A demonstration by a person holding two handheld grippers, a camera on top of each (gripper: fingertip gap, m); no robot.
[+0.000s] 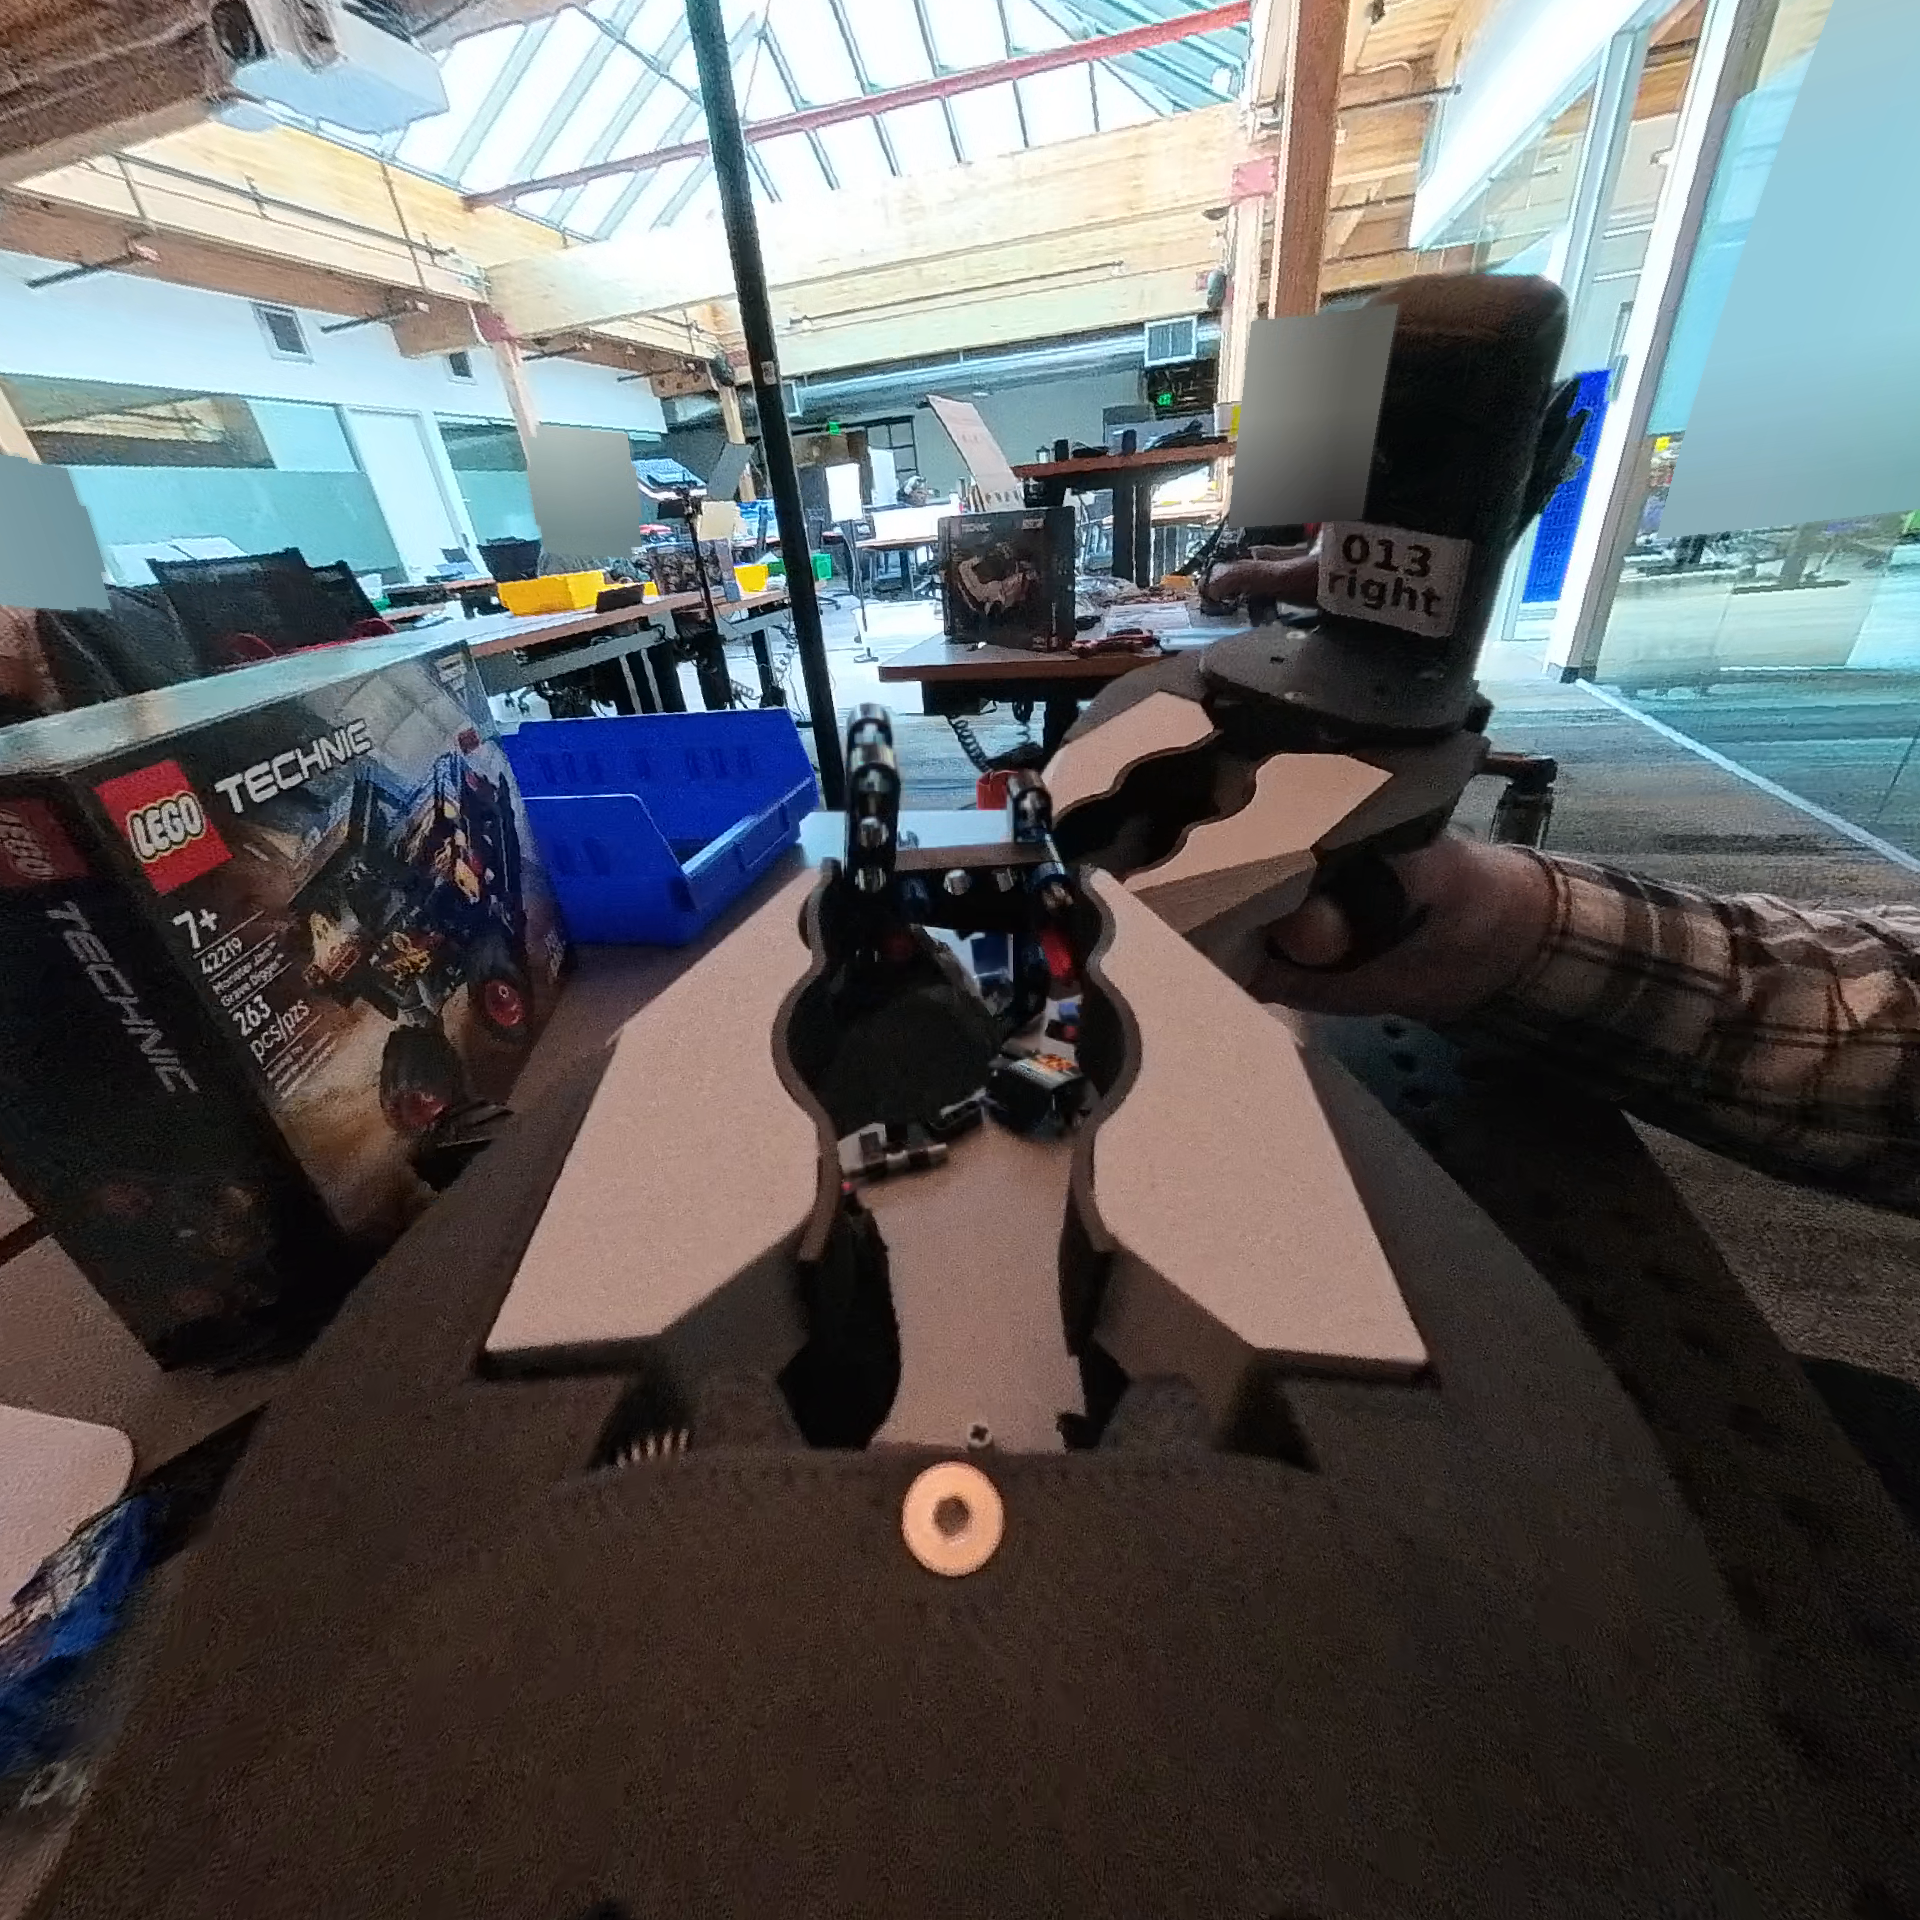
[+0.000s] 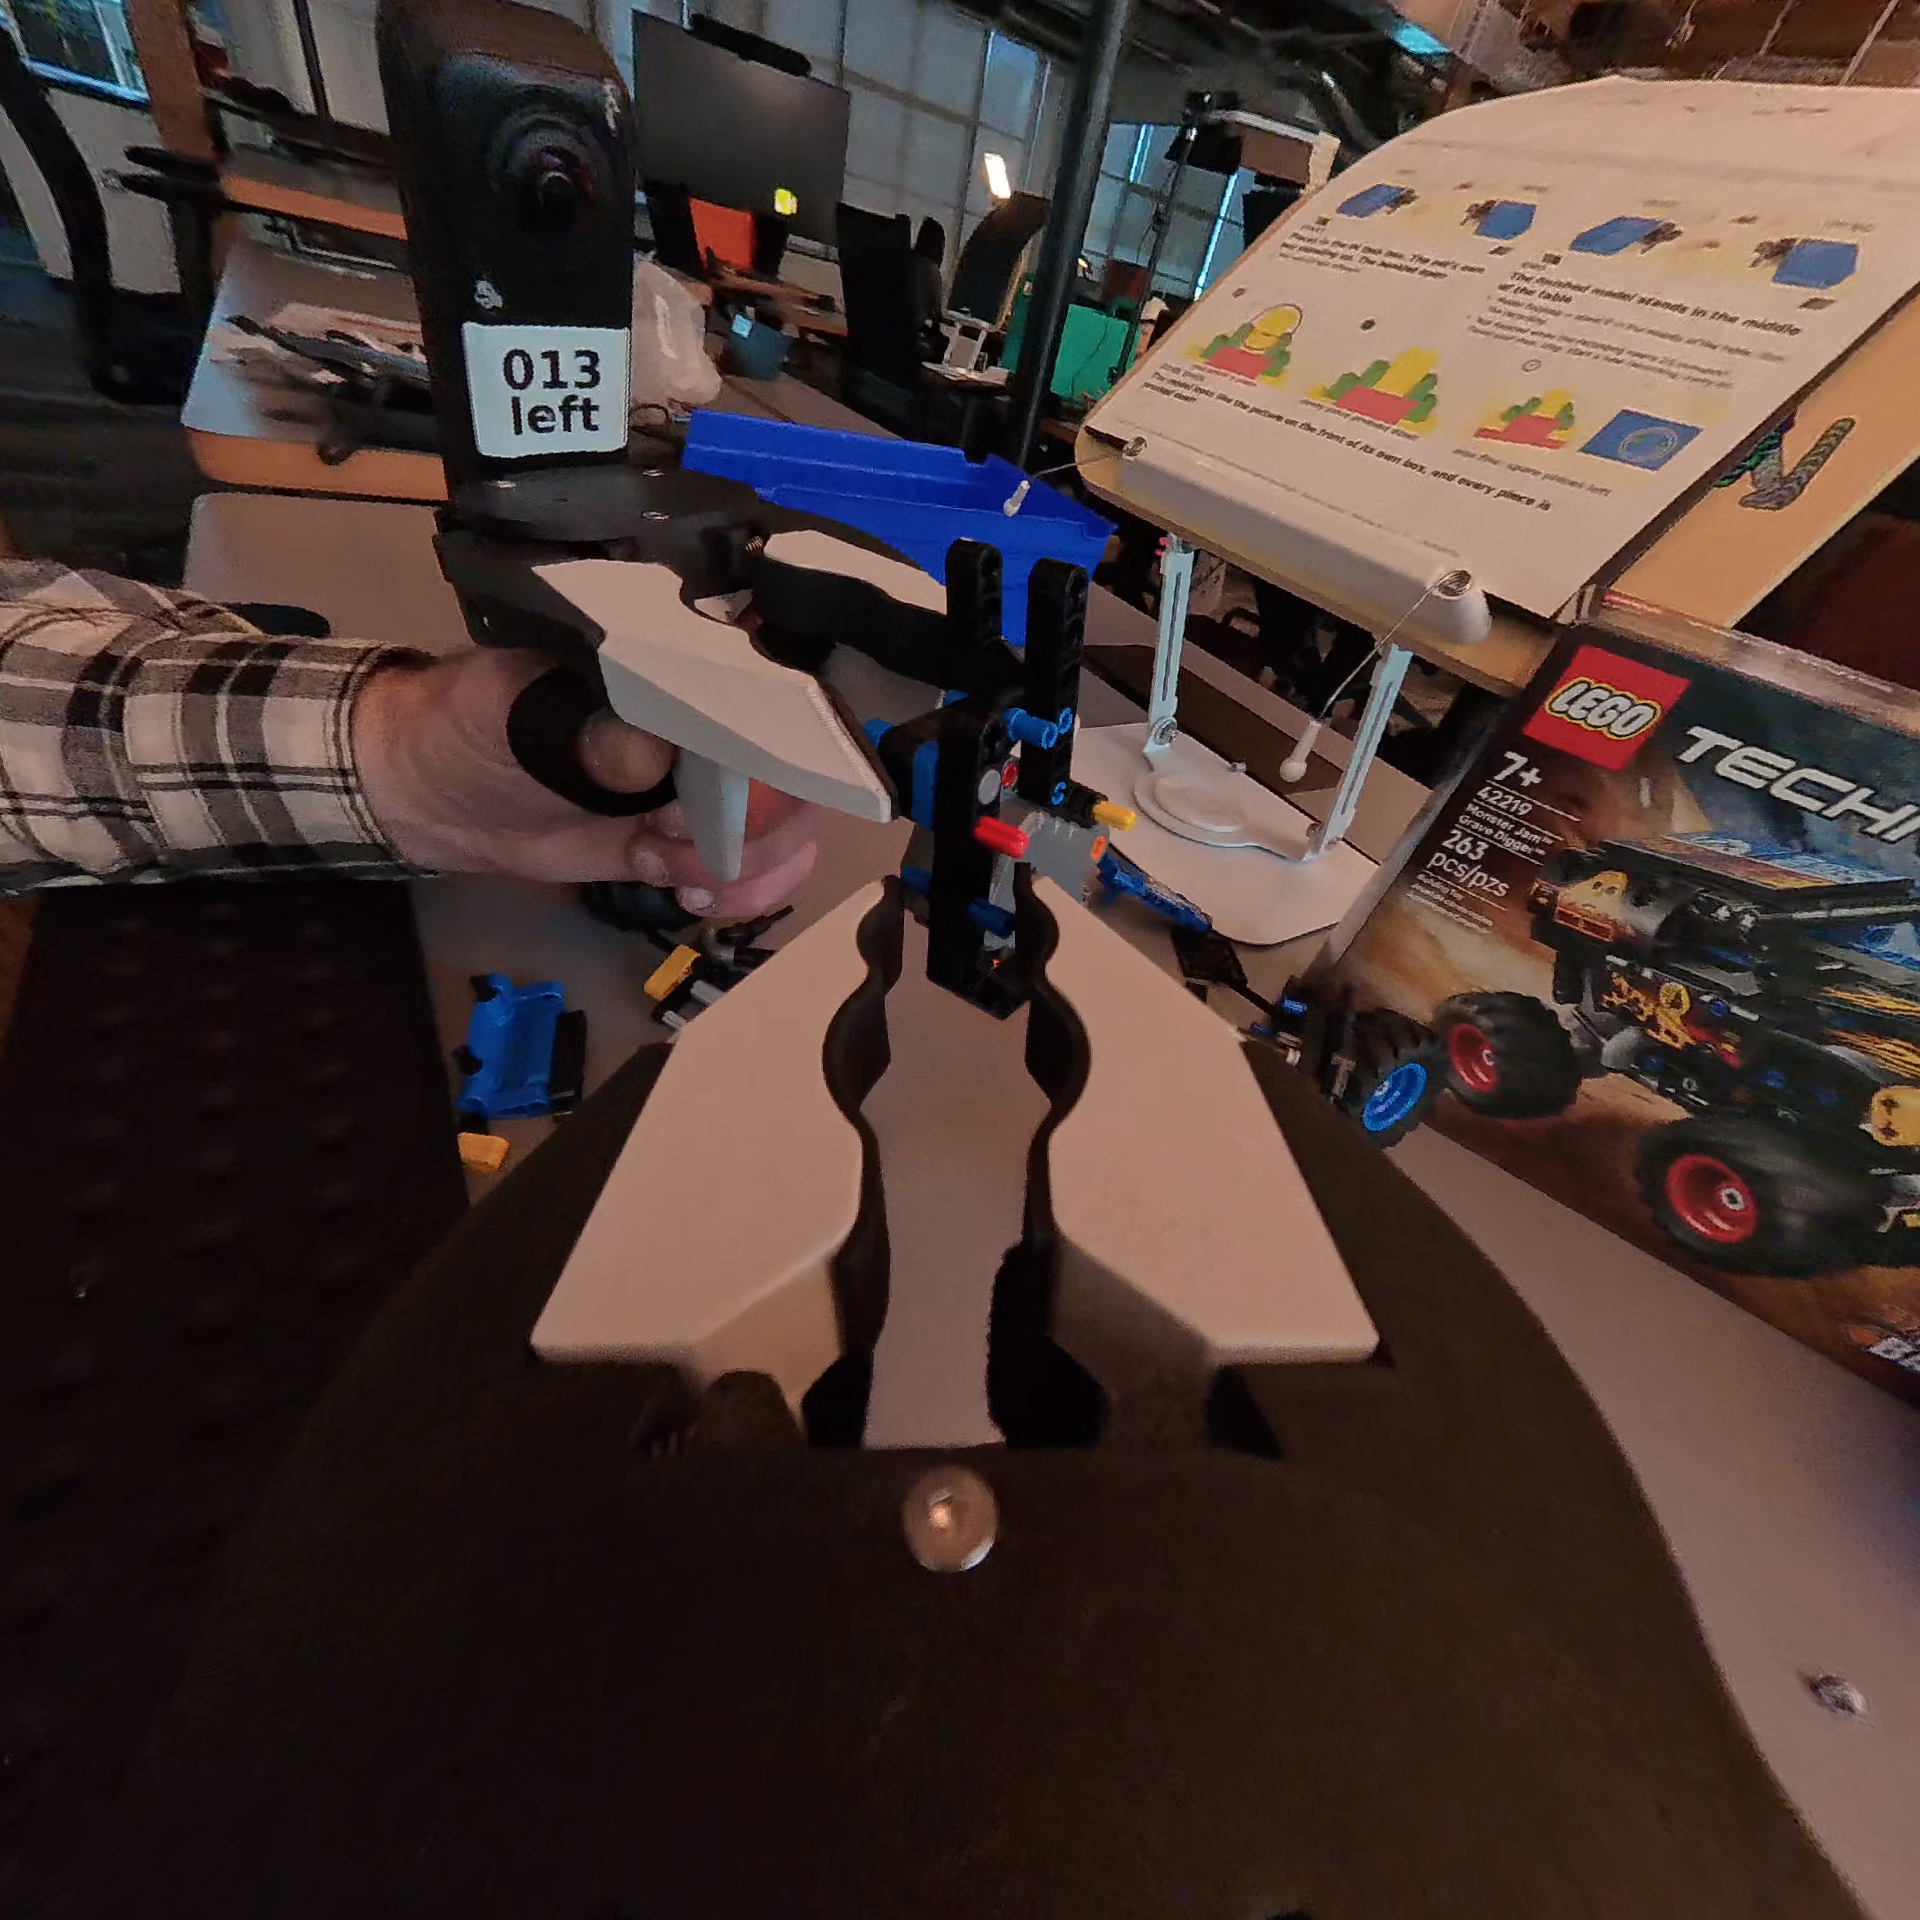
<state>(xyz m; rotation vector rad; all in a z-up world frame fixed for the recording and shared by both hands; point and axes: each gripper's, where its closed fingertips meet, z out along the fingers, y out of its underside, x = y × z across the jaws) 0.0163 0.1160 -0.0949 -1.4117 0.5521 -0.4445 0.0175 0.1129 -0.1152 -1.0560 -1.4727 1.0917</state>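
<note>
blue bin (image 1: pixel 665 831) | toy box (image 1: pixel 260 935) (upright) | instruction sheet (image 2: pixel 1507 312) on stand

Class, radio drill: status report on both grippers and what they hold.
Left gripper and right gripper both shut on black beam assembly, held above table. Toy box alongside. Loose pieces underneath.

A black toy-brick frame (image 2: pixel 977 790) carries blue, red and yellow pins. Both the left gripper (image 2: pixel 883 800) and right gripper (image 2: pixel 961 914) have pale grey fingers on black bodies. The storage bin (image 1: pixel 665 821) is bright blue. A sleeve (image 2: pixel 177 717) is cream-and-black plaid.
</note>
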